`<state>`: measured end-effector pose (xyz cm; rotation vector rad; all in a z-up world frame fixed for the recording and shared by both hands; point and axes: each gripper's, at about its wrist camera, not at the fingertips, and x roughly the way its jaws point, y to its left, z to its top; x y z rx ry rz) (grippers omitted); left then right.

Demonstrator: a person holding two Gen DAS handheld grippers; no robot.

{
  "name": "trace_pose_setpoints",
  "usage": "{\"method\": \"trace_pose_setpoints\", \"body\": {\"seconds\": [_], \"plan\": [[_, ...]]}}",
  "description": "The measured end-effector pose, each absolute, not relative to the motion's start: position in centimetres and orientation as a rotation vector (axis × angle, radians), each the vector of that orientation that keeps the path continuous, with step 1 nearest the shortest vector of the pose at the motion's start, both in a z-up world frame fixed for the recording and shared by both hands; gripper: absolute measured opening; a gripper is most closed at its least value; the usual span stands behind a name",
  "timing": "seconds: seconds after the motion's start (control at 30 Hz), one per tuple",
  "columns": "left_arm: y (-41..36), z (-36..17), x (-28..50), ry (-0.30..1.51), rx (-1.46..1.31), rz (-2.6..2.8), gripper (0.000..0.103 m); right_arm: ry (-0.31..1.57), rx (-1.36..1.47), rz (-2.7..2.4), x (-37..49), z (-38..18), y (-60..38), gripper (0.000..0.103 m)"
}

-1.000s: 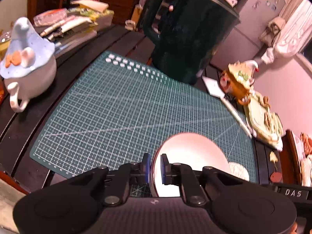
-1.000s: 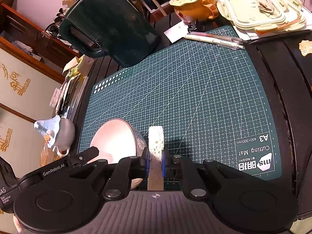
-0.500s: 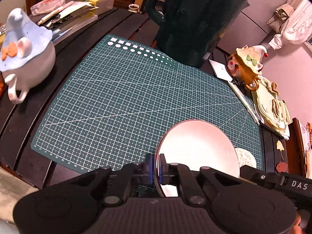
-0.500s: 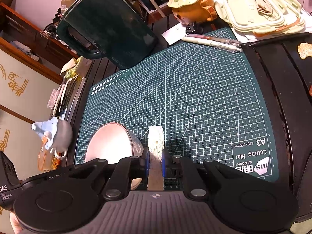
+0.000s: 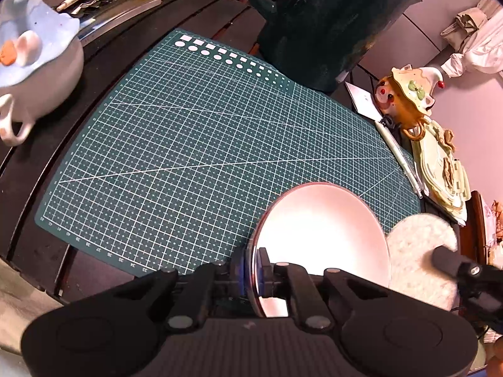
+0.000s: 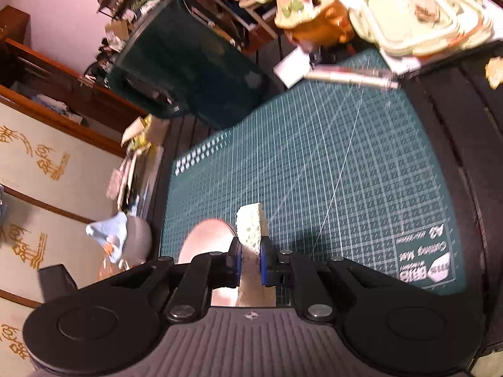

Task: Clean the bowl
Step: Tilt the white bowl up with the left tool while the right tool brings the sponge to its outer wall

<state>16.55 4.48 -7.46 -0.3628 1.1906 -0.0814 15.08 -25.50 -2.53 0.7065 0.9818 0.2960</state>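
Observation:
In the left wrist view a pale bowl (image 5: 320, 232) is tilted up off the green cutting mat (image 5: 201, 144), its rim pinched in my left gripper (image 5: 253, 267), which is shut on it. Just right of the bowl a pale yellow sponge (image 5: 421, 251) is held beside the rim by the other gripper. The right wrist view shows my right gripper (image 6: 251, 260) shut on that sponge (image 6: 250, 226), which sticks out past the pads. The bowl (image 6: 207, 242) appears there at the left of the sponge, partly hidden by the fingers.
A tall dark green pitcher (image 5: 323, 15) stands at the mat's far edge. A white and blue teapot (image 5: 34, 62) sits left of the mat. An orange figurine pot (image 5: 405, 94), pens (image 5: 399, 157) and stacked light green lids (image 5: 443, 172) lie on the right.
The bowl has tilted up more in the left gripper's grip. The sponge has come closer to the bowl's right rim. The right wrist view has shifted and is blurred from motion.

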Motion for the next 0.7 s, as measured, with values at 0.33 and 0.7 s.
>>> {"method": "trace_pose_setpoints", "body": {"seconds": [0.33,0.7], "plan": [[4.2,-7.6,16.6,1.190,-0.358,-0.079,0.008,1.052,0.777,0.317,15.7,-4.5,-25.3,0.011],[4.3,-7.7,16.4,1.192,-0.357,-0.081,0.008,1.039,0.919,0.305,15.7,-4.7,-27.5,0.011]]}}
